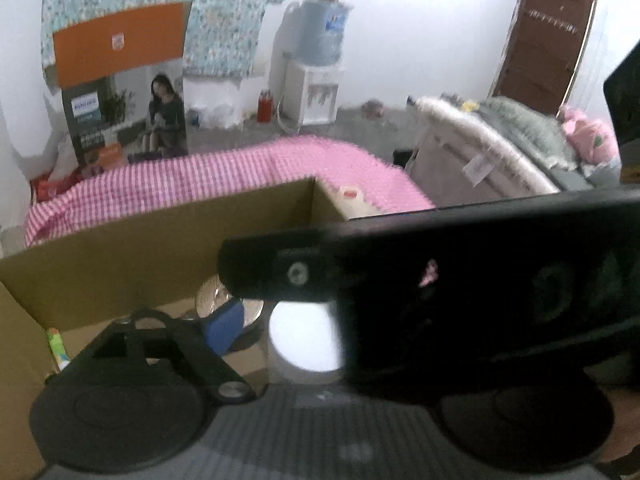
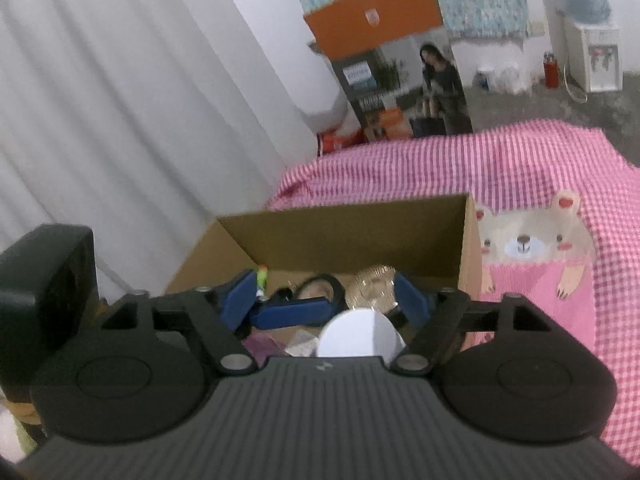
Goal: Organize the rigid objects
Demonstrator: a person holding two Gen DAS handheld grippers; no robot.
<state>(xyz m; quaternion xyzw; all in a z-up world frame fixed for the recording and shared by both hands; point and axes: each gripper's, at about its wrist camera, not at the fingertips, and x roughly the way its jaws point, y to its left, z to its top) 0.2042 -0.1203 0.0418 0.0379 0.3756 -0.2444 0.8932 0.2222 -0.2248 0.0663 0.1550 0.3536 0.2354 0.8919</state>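
Behind our left claw a pink checked cloth (image 1: pixel 224 176) covers the surface, with a water dispenser (image 1: pixel 316 92) against the far wall. From the left wrist we look into the open cardboard box (image 1: pixel 120 256), where a white round object (image 1: pixel 304 340) sits just ahead of us, a shiny metallic disc (image 1: pixel 216 300) beyond it and a colourful tube (image 1: pixel 58 350) by the left wall. Our left claw (image 1: pixel 280 332) shows only one blue-padded finger (image 1: pixel 224 332); the right claw's black body blocks the other side, so we judge the jaws apart and pressing on nothing. From the right wrist the same checked cloth, here printed with a bear (image 2: pixel 532 248), lies under the box. Our right claw (image 2: pixel 326 300) stands wide apart over the box, its blue pads (image 2: pixel 240 300) clear of the white object (image 2: pixel 360 334) between and below them, gripping nothing. A second blue pad lies across the gap, probably the left claw's finger. The risk, as we judge it, is crowding: both claws hang over one small box, so a careless reach could knock them together or shove the disc and tube aside.
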